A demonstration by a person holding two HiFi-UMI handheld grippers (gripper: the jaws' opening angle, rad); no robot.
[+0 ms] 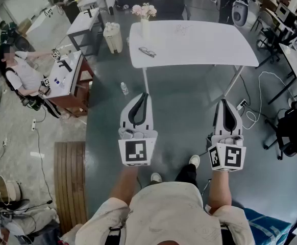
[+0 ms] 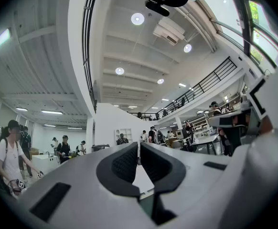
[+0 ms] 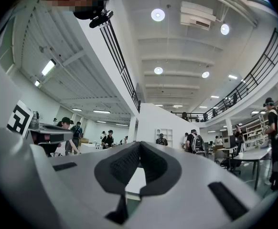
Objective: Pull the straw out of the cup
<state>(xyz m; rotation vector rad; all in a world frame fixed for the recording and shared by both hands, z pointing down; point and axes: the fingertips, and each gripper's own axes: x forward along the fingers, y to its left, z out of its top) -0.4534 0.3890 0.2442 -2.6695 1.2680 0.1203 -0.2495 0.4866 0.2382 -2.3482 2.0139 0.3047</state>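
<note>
I hold both grippers side by side over the grey floor, short of a white table (image 1: pixel 199 45). My left gripper (image 1: pixel 144 96) is shut with nothing between its jaws, and its tips meet in the left gripper view (image 2: pixel 139 147). The right gripper (image 1: pixel 225 102) is shut and empty too, its jaws closed in the right gripper view (image 3: pixel 139 146). On the table stand a white vase with pink flowers (image 1: pixel 145 18) and a pair of glasses (image 1: pixel 147 51). I can make out no cup with a straw in any view.
A small bottle (image 1: pixel 124 89) stands on the floor ahead of the left gripper. A white bin (image 1: pixel 113 37) sits by the table's left end. A person sits at a brown desk (image 1: pixel 72 75) on the left. A wooden pallet (image 1: pixel 69 182) lies near left; cables (image 1: pixel 255 111) trail at right.
</note>
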